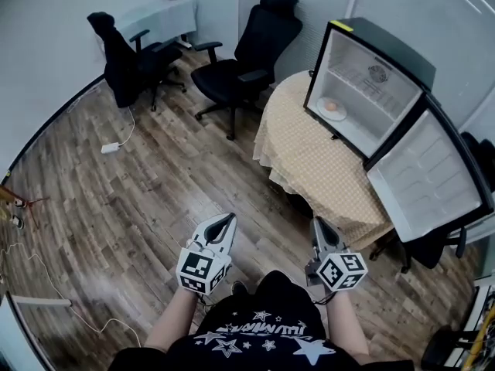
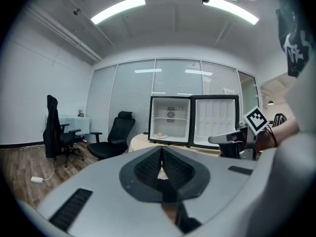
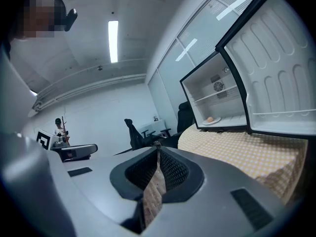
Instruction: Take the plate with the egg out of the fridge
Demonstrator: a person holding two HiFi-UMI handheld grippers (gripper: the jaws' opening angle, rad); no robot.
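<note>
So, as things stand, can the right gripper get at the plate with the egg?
Not from here, probably: the right gripper, shut, is well short of the plate. The path looks free, though: the fridge door stands open.

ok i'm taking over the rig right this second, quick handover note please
Left tongs: shut, empty, low over the floor, short of the fridge.
Right tongs: shut, empty, alongside the left.
Fridge stands on the cloth-covered table with its door swung wide open. The plate with the egg sits on the fridge floor, untouched.
Done: door is open.
Left: step in, open the tongs, probably grip the plate's rim, and bring it out level.
</note>
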